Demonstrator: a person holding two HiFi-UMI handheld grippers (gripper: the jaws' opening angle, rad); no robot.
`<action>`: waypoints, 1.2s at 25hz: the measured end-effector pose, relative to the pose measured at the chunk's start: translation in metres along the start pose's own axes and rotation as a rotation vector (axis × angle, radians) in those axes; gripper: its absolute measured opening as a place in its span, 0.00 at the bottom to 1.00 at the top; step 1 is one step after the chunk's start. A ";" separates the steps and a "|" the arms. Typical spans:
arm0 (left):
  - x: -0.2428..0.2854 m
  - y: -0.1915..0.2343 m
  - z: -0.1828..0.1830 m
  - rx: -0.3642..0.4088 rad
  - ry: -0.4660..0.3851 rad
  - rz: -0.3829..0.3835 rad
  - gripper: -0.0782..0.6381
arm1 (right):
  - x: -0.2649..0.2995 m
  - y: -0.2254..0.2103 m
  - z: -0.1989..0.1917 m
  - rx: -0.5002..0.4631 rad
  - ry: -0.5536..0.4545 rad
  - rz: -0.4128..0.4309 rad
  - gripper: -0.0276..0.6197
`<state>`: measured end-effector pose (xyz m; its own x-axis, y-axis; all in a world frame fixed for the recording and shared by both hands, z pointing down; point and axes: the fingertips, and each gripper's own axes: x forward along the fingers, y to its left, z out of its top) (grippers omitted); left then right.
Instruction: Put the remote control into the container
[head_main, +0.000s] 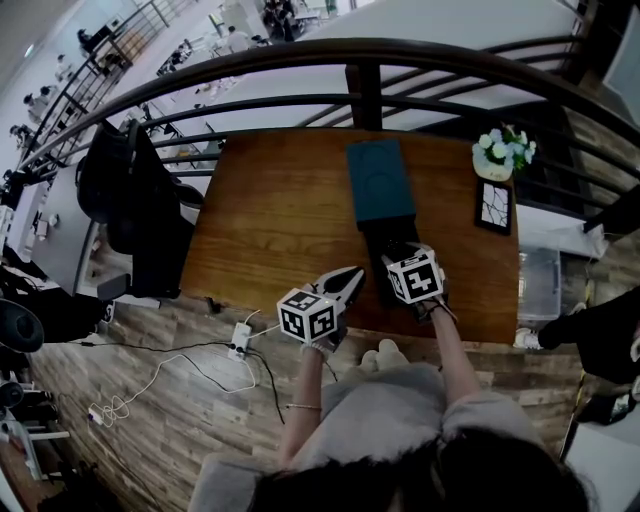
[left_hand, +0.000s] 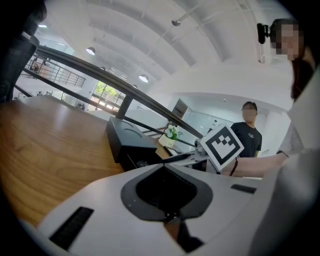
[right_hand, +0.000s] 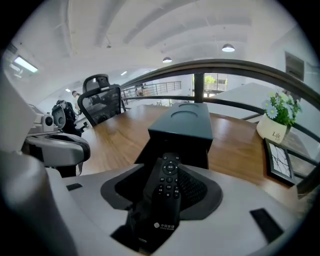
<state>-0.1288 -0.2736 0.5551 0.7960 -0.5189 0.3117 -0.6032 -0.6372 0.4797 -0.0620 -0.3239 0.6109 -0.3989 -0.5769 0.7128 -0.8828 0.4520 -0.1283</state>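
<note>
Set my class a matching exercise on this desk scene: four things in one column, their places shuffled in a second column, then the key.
Things
1. black remote control
2. white pot of flowers
3. black-framed picture
4. dark rectangular box

Places
A. far right corner of the brown wooden table
B. at the table's far edge, near its middle
C. between the jaws of the right gripper
D. on the table, just on the pot's near side

Pairs: 1-C, 2-A, 3-D, 4-B

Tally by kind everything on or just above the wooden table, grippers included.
grippers: 2, the left gripper and the right gripper
remote control: 1
container: 1
flower pot: 1
picture frame: 1
total: 6
</note>
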 end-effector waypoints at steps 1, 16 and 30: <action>0.000 -0.002 0.001 0.004 -0.002 -0.002 0.11 | -0.003 0.001 -0.001 0.005 -0.006 0.009 0.38; -0.001 -0.042 0.016 0.100 -0.052 -0.069 0.11 | -0.058 0.020 0.027 0.052 -0.231 0.127 0.13; -0.019 -0.071 0.052 0.202 -0.143 -0.112 0.11 | -0.116 0.037 0.065 0.021 -0.452 0.230 0.10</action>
<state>-0.1036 -0.2488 0.4727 0.8518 -0.5048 0.1402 -0.5211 -0.7885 0.3267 -0.0649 -0.2845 0.4788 -0.6467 -0.7033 0.2952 -0.7627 0.5905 -0.2640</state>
